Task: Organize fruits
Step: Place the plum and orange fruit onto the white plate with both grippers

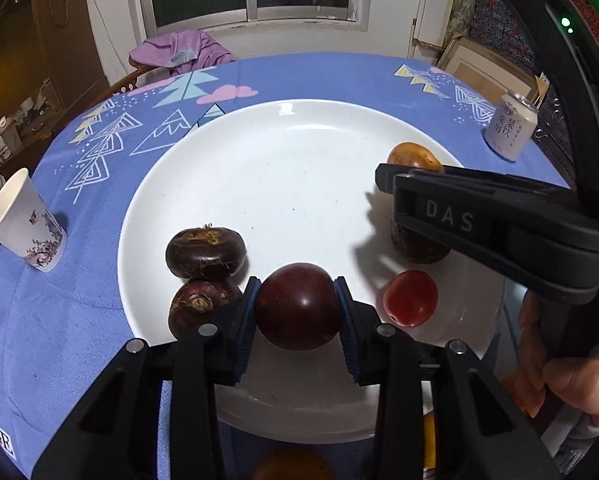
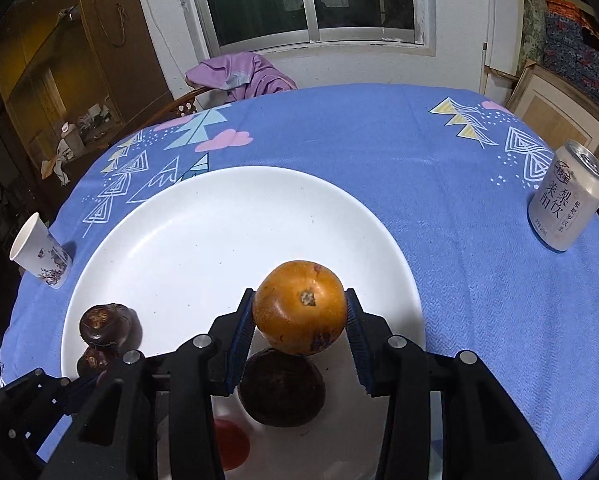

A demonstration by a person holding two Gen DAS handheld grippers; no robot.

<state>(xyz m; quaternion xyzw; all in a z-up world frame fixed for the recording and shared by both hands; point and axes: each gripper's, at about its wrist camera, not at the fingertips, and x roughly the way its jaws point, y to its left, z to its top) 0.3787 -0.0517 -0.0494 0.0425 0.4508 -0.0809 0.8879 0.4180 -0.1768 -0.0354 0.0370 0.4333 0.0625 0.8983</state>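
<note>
Dark purple round fruit [image 1: 298, 306]: smooth, glossy, clamped between blue pads over the near part of the white plate [image 1: 259, 168]. Orange-brown round fruit [image 2: 299, 307]: stem scar facing the camera, mottled skin, clamped between blue pads above the plate's right side. Two dark brown water chestnuts [image 1: 205, 253] [image 1: 200, 306]: flattened, touching one another, at the plate's left rim. Small red tomato-like fruit [image 1: 410, 298]: lying on the plate near its right edge. Dark brown wrinkled round fruit [image 2: 281, 387]: resting on the plate directly beneath the orange-brown one.
</note>
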